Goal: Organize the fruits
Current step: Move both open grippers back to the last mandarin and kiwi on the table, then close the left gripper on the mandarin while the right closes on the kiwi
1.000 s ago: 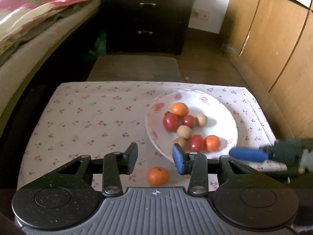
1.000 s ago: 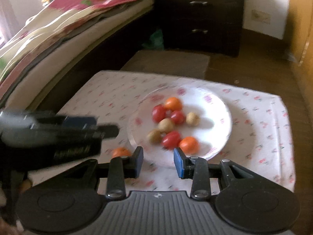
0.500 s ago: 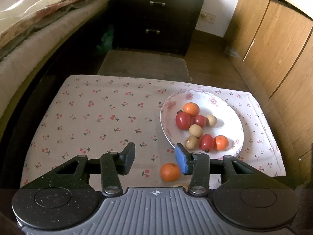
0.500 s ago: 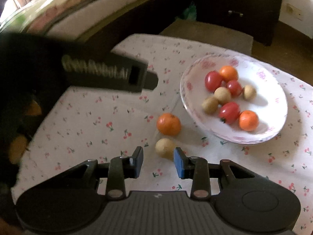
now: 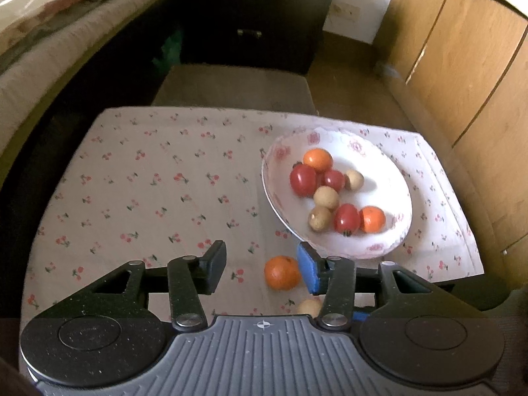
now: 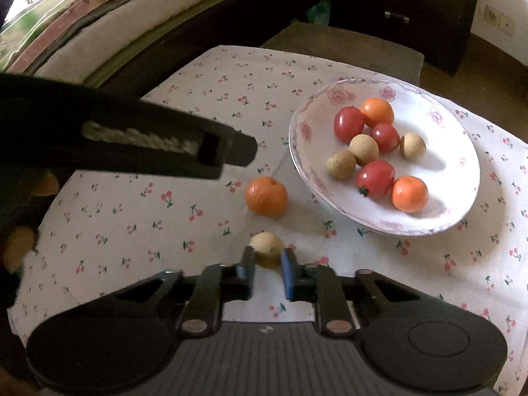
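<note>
Right wrist view: plate (image 6: 462,178) on desk (image 6: 132,217) at about 1 o'clock, holding eight fruits in a cluster. Loose orange (image 6: 266,196) on desk just beside the plate, at its 8 o'clock. Small round fruit (image 6: 266,248) at 6 o'clock of the orange, near it, between right gripper (image 6: 267,265) jaws. Left gripper (image 5: 260,269) at 9 o'clock above desk. Bed (image 6: 99,33) at 10 o'clock, drawers (image 6: 412,10) at 12.
</note>
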Tool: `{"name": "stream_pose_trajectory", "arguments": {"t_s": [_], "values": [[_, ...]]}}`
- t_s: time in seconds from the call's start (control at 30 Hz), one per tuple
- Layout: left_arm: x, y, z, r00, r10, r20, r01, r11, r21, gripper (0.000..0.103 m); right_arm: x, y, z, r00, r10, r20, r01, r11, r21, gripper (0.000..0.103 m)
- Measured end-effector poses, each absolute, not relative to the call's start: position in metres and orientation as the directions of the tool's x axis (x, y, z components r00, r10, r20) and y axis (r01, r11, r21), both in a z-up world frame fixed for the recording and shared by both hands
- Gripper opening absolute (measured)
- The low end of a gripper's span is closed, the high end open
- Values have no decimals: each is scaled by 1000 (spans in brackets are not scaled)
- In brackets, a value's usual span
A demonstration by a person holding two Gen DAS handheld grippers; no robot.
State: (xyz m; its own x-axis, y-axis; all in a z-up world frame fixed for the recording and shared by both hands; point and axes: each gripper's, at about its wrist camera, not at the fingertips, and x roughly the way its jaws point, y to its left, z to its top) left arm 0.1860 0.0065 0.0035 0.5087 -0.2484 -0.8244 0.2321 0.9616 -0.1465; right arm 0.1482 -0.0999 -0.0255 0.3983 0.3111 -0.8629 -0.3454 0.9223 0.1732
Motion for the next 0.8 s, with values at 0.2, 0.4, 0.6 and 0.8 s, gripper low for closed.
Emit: {"name": "stream_pose_trajectory", "arguments": {"t_s": [0.2, 0.4, 0.6, 0.8], "values": [[191, -11, -18, 452, -253, -855, 245, 957, -154, 57, 143, -119, -19, 421, 301, -856, -302, 936, 181, 11], [194, -26, -38, 429, -210, -878, 260, 960, -103, 50, 145, -131, -13, 436, 318, -842, -279, 937, 210, 12], [200, -25, -41, 424, -210, -881, 240, 964, -115, 41, 142, -129, -17, 417, 334, -845, -302, 928, 217, 24], [194, -16, -27, 451, -210, -868, 241, 964, -109, 41, 144, -121, -20, 414, 341, -844, -309, 925, 223, 33]]}}
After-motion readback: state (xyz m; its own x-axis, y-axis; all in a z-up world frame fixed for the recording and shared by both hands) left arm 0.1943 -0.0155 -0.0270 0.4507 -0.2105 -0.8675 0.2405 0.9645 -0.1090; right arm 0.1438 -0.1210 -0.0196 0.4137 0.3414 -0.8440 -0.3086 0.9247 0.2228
